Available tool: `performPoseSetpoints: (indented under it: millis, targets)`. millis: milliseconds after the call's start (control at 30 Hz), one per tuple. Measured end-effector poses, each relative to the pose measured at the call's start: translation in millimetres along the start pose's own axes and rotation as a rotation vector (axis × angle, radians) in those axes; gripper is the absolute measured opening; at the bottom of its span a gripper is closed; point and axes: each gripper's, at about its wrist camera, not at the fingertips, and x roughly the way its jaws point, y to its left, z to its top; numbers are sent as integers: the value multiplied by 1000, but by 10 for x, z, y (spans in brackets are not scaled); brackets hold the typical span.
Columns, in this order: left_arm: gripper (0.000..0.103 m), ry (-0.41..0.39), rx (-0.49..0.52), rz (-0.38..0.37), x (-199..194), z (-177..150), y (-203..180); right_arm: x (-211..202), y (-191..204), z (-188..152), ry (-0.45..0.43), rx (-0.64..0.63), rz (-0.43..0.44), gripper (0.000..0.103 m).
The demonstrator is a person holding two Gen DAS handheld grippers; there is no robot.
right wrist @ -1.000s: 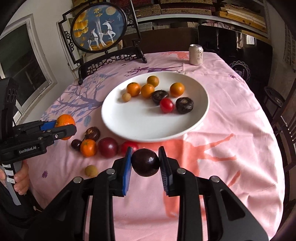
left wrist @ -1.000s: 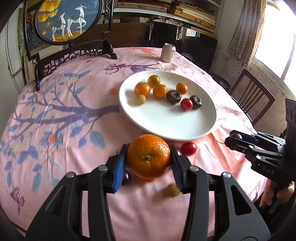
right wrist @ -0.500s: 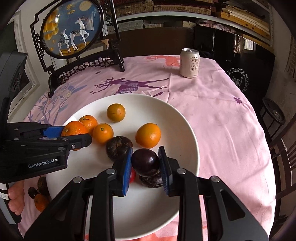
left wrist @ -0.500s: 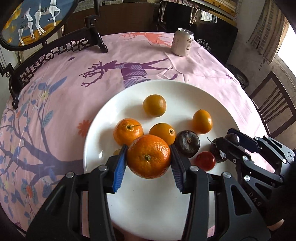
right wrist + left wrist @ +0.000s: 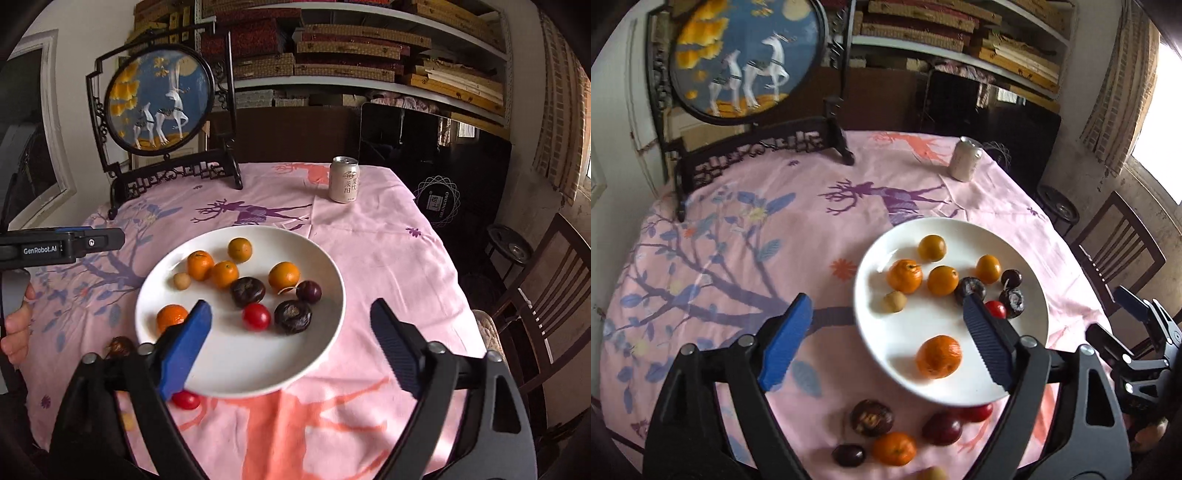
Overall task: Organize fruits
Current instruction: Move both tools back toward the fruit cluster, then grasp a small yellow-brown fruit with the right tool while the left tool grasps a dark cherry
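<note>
A white plate (image 5: pixel 1030 295) (image 5: pixel 325 332) holds several oranges, dark fruits, a red tomato and a small tan fruit. The large orange (image 5: pixel 938 356) (image 5: pixel 170 317) lies on the plate's near side. The dark plum (image 5: pixel 308 291) (image 5: pixel 1011 278) lies on the plate beside an orange. My left gripper (image 5: pixel 886 339) is open and empty, raised over the plate's left edge. My right gripper (image 5: pixel 290 347) is open and empty above the plate's near right side. Loose fruits lie on the cloth before the plate: a dark fruit (image 5: pixel 871 417), a small orange (image 5: pixel 894 448), a red plum (image 5: pixel 942 428).
A pink patterned cloth (image 5: pixel 388 258) covers the round table. A drink can (image 5: pixel 344 179) (image 5: pixel 966 158) stands at the back. A framed deer screen (image 5: pixel 159 99) stands at the back left. A wooden chair (image 5: pixel 546 280) is on the right. A red tomato (image 5: pixel 185 399) lies by the plate's front rim.
Both grippers opened and pulled back from the plate. The large orange left my left gripper and the dark plum left my right gripper; both now lie on the plate.
</note>
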Motion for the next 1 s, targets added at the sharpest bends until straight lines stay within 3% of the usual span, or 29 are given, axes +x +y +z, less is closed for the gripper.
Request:
performPoseSetpoints:
  millis: [133,333,500,600,667,700,733,867,1000]
  targets:
    - [90,-44,-39,66,-329,-497,306,-286,265,-399,12,-6,47,97]
    - [90,1,-106,98,-448,-976,707,-374,682,-559,62,-86,79,97]
    - [90,38,-138,102,-494,-1276,895,-144,1148,-830,187,-116,238,98]
    - [90,46,-136,98,-536,-1359,929,29,1396,-965,226,-163,264,97]
    - [90,44,-130,91,-578,-1393,929,124,1485,-1020,238,-178,268,80]
    - [90,43,-126,85,-597,-1407,924,180,1511,-1041,261,-182,274,62]
    - [90,43,-122,78,-611,-1418,911,248,1525,-1052,283,-182,283,52]
    - [90,50,-89,42,-619,-1466,803,419,1529,-1069,296,-180,265,29]
    - [90,63,-50,55,-512,-1473,693,388,1445,-1050,306,-153,265,26]
